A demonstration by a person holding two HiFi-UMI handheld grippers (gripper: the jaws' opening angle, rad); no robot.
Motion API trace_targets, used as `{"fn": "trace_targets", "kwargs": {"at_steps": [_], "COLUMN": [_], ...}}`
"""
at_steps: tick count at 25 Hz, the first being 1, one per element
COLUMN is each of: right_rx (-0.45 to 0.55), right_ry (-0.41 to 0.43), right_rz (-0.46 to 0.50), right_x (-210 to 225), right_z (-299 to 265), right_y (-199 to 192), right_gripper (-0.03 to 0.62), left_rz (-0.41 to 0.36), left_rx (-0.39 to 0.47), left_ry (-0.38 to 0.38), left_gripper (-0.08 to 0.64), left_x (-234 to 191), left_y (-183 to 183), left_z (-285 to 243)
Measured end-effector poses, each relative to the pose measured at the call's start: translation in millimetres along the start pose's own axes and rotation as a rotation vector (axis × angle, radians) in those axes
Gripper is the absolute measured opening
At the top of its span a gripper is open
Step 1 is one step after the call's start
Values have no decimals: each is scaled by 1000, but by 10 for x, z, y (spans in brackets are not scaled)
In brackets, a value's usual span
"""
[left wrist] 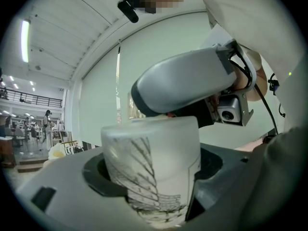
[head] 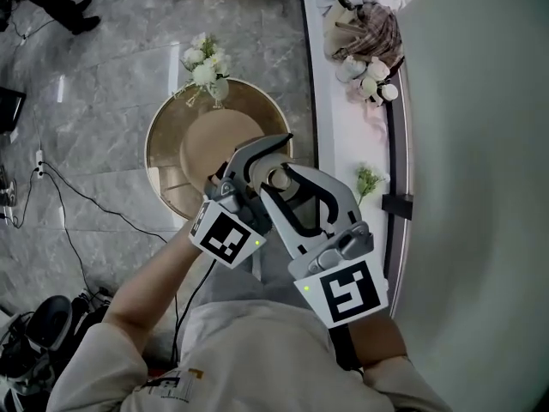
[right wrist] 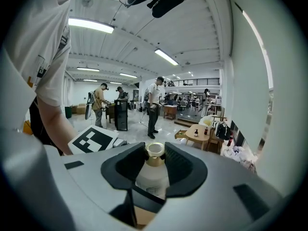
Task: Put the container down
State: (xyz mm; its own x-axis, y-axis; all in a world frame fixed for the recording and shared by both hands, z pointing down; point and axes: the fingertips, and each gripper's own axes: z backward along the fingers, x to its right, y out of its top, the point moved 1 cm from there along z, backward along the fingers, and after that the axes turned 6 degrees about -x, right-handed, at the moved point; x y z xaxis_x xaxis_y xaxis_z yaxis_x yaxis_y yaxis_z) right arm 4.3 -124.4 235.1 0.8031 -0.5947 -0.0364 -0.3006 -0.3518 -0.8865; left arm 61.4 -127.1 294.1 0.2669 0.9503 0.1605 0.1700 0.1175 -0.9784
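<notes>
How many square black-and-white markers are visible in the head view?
2. One marker is on the cube of the left gripper, left of centre; the other is on the cube of the right gripper, lower right. Other cube faces are hidden and may carry more.

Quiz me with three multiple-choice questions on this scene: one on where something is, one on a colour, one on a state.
1. The flowers stand on: A a round table; B a chair; C the floor.
2. The flowers are: A red; B white; C blue.
3. The right tool is: A open, empty; B closed on the container; C out of view.
Answers: A, their vase sits inside the gold rim; B, pale blossoms; B, its jaws hug the container.
</notes>
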Motion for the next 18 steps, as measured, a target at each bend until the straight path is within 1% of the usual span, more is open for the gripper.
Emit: {"fn": "trace_targets", "kwargs": {"at_steps": [6, 12, 18], "right_rx": [-53, -66, -99], "right_ry": [3, -5, -21], "right_rz": [23, -33, -40], "right_x": [202, 377, 475], "right_z": [-209, -431, -669], "right_y": [-484, -980, -1477], "right_gripper": [129, 129, 129], "left_rz": [22, 13, 1], "left_rx": [-15, -51, -56], "left_ry": [-16, -69, -108], "left_gripper": [360, 360, 360], "left_x": [43, 130, 230], "left_y": [-473, -1005, -1542], "left_z": [-277, -513, -689]}}
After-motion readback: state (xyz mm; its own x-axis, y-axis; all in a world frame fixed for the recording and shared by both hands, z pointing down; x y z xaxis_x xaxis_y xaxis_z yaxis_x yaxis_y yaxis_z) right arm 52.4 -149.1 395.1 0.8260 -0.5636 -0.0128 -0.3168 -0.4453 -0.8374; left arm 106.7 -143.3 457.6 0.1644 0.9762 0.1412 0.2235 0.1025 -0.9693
